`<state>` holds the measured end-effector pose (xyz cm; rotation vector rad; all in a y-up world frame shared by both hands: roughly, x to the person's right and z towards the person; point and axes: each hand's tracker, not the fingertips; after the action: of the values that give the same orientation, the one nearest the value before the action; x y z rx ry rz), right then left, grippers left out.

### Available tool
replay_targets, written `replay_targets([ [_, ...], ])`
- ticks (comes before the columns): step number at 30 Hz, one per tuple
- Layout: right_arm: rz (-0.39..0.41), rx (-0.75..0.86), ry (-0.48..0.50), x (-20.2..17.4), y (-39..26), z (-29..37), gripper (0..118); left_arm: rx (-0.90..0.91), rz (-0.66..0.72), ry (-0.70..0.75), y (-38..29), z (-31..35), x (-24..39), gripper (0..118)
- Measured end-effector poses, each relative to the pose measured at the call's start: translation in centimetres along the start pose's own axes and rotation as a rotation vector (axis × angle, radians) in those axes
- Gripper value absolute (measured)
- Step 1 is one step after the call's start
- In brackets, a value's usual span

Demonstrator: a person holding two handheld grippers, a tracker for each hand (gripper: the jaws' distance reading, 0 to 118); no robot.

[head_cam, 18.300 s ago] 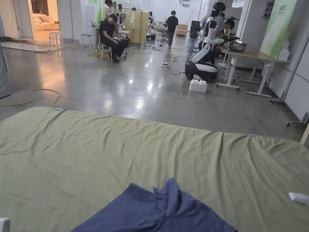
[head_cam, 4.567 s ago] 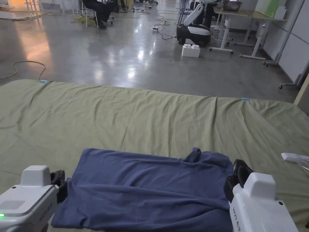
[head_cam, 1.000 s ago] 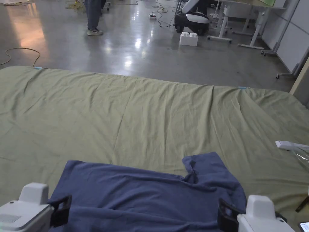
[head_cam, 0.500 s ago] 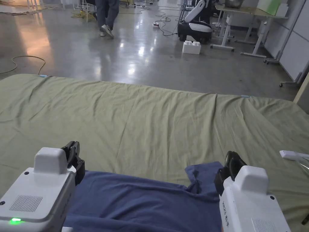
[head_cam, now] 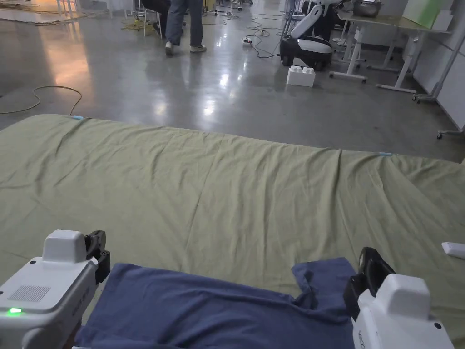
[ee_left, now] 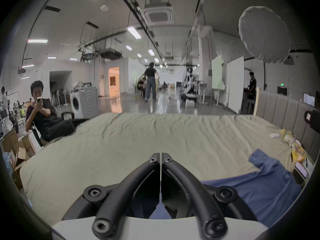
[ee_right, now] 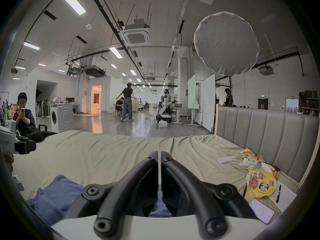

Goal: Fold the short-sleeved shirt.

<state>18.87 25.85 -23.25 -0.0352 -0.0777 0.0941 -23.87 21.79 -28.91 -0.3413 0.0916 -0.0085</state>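
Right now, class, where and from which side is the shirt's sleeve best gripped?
Probably the sleeve by its far hem corner, coming from the right: it juts flat onto the sheet with free edges there, while its inner side bunches into the shirt.

We read "BIG" on the yellow noodle cup lid [ee_right: 261, 183]; its other printing is too small for us.

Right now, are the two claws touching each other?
Apart. The head view shows the left claw at the left edge of the shirt and the right claw at its right edge, with the shirt's width between them.
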Motion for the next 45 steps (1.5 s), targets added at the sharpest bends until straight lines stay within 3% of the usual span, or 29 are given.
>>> replay_targets([
  [5,0.016,-0.064,-0.004,0.6,-1.3,-1.3,3,-0.195,0.027,-0.027,-0.4,-6.4,-1.3,4],
  [7,0.016,-0.089,-0.012,0.9,-1.8,-1.7,3,-0.334,0.069,-0.055,-0.6,-9.3,-1.7,24],
  [9,0.020,-0.113,-0.020,1.2,-2.3,-2.0,3,-0.459,0.106,-0.063,-0.9,-11.5,-1.8,60],
  [10,0.019,-0.121,-0.024,1.3,-2.5,-2.2,3,-0.516,0.117,-0.052,-1.2,-12.6,-1.8,70],
  [14,0.019,-0.166,-0.036,2.0,-3.4,-2.7,3,-0.650,0.166,-0.029,-2.7,-15.8,-1.9,72],
  [17,0.030,-0.188,-0.047,2.5,-4.0,-2.8,3,-0.739,0.124,-0.027,-3.7,-17.1,-1.3,73],
  [22,0.033,-0.227,-0.064,3.5,-5.1,-3.4,3,-0.678,-0.051,-0.011,-3.1,-16.3,1.0,72],
  [23,0.033,-0.234,-0.066,3.6,-5.3,-3.4,3,-0.667,-0.072,-0.019,-3.2,-16.1,1.3,67],
  [25,0.025,-0.261,-0.080,4.1,-5.7,-4.0,3,-0.659,-0.093,-0.045,-3.0,-16.1,1.4,52],
  [28,-0.016,-0.313,-0.100,5.4,-6.4,-5.3,4,-0.633,-0.065,-0.118,-2.8,-15.7,1.4,5],
  [30,-0.037,-0.397,-0.116,6.6,-6.9,-7.1,6,-0.643,-0.057,-0.091,-3.0,-16.1,0.8,5],
  [31,-0.056,-0.445,-0.111,7.3,-7.1,-8.0,13,-0.636,-0.052,-0.093,-2.9,-16.0,0.6,5],
  [33,-0.089,-0.592,-0.072,8.9,-8.0,-11.1,48,-0.618,-0.051,-0.095,-2.6,-15.4,0.6,4],
  [34,-0.141,-0.711,-0.052,9.7,-8.9,-12.6,61,-0.598,-0.054,-0.101,-2.3,-15.0,0.5,4],
  [35,-0.133,-0.754,0.000,10.3,-9.2,-14.1,69,-0.575,-0.058,-0.100,-2.1,-14.6,0.4,4],
  [38,-0.075,-0.861,0.058,10.9,-10.7,-18.2,70,-0.527,-0.085,-0.106,-1.5,-13.5,0.6,4],
  [41,-0.033,-0.928,0.057,10.8,-12.0,-21.2,79,-0.498,-0.081,-0.106,-0.9,-12.4,0.6,4],
  [44,-0.057,-0.991,0.072,10.6,-13.4,-23.7,78,-0.481,-0.068,-0.105,-0.5,-11.7,0.6,4],
  [45,-0.050,-1.022,0.086,10.4,-13.9,-24.3,72,-0.477,-0.071,-0.104,-0.6,-11.7,0.8,4],
])
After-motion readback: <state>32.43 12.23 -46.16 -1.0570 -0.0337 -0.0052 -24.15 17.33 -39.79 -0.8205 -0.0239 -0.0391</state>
